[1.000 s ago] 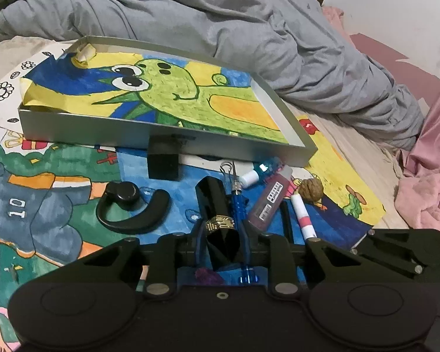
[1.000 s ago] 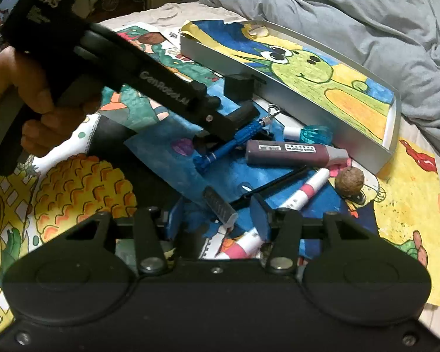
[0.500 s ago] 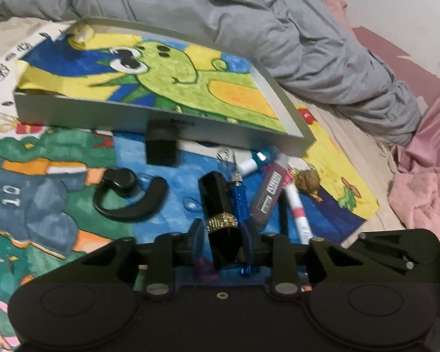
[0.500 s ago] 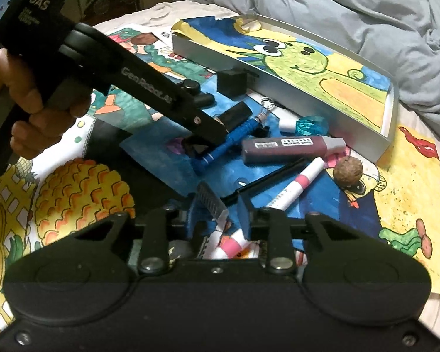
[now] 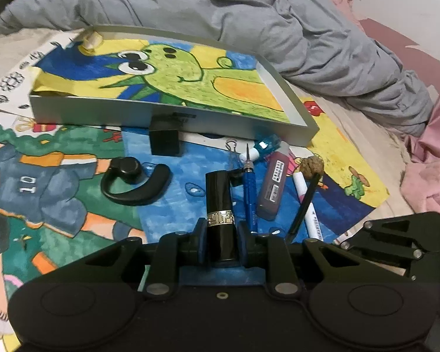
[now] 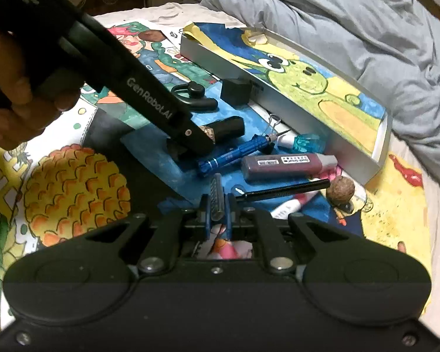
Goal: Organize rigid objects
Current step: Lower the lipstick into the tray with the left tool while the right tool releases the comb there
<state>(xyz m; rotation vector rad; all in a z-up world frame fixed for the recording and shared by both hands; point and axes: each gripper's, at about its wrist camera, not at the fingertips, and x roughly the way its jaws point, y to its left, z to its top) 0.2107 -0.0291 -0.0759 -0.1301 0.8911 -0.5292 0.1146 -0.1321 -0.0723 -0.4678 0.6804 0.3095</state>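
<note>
My left gripper (image 5: pixel 221 234) has its jaws closing, and the pads press on a black lipstick tube (image 5: pixel 218 193) with a metal band. The right wrist view shows that same left gripper (image 6: pixel 202 142) slanting down over the lipstick tube (image 6: pixel 228 126), with a hand on its handle. My right gripper (image 6: pixel 218 205) is shut on the grey ribbed head (image 6: pixel 217 195) of a thin black-handled tool (image 6: pixel 284 190). The handle sticks out to the right over the other items. A silver tray (image 5: pixel 102 111) lined with a green dragon drawing lies behind them.
On the drawings lie a blue screwdriver pen (image 5: pixel 249 193), a maroon tube (image 5: pixel 272 187), a white and pink marker (image 5: pixel 314 223), a walnut (image 5: pixel 311 165), a black earpiece (image 5: pixel 132 182), a black cube (image 5: pixel 164 142) and a blue-capped bottle (image 5: pixel 267 146). A grey duvet (image 5: pixel 249 29) rises behind the tray.
The right gripper's jaws have come together on the ribbed head, which lay loose between them before. The lipstick tube has stayed between the left jaws.
</note>
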